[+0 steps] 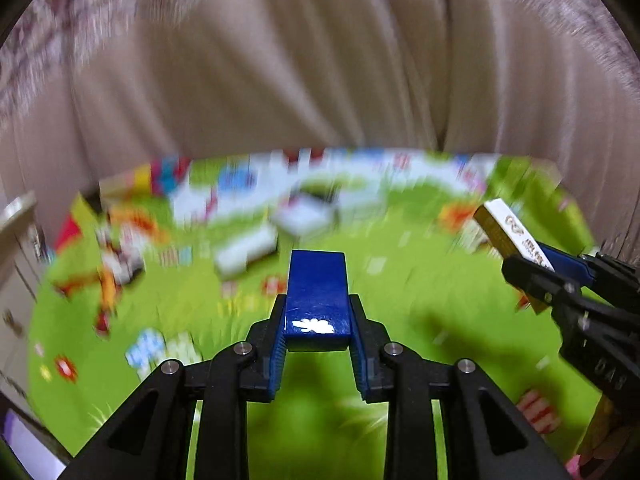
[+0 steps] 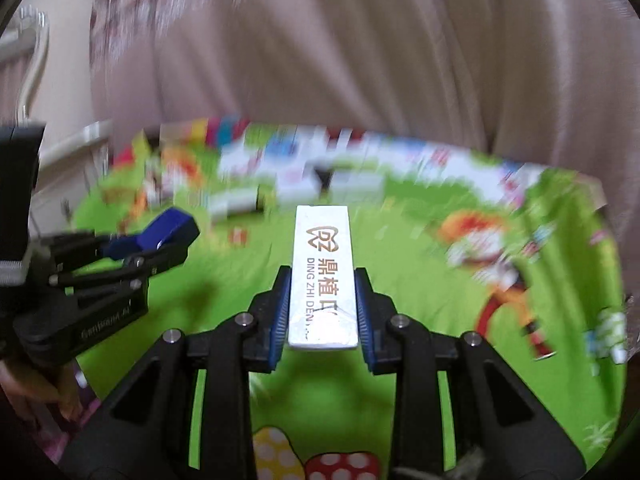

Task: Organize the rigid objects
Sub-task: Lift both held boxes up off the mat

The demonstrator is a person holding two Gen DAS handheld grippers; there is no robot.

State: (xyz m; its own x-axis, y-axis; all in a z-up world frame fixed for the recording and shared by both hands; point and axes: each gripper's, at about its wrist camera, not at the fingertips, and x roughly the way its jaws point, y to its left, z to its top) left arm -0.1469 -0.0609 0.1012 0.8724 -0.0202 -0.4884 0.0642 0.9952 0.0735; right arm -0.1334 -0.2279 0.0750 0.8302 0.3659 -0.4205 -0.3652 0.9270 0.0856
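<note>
A glossy dark blue box (image 1: 317, 280) sticks out forward between the pads of my left gripper (image 1: 318, 300), which is shut on it above the green mat. In the right wrist view that same blue box (image 2: 170, 226) shows in the left gripper (image 2: 172, 248) at the left. My right gripper (image 2: 322, 276) is shut on a long white box (image 2: 322, 248) with gold lettering and gold sides, and its pads press both long sides. In the left wrist view the white box (image 1: 506, 226) and the right gripper (image 1: 532, 276) sit at the right edge. Both boxes are held off the mat.
A green play mat (image 1: 200, 312) with cartoon prints covers the floor. Several small white boxes (image 1: 248, 250) lie blurred near its far middle (image 2: 236, 200). A beige curtain (image 1: 280, 60) hangs behind. White furniture (image 1: 16, 240) stands at the left. A hand (image 2: 60, 392) holds the left gripper.
</note>
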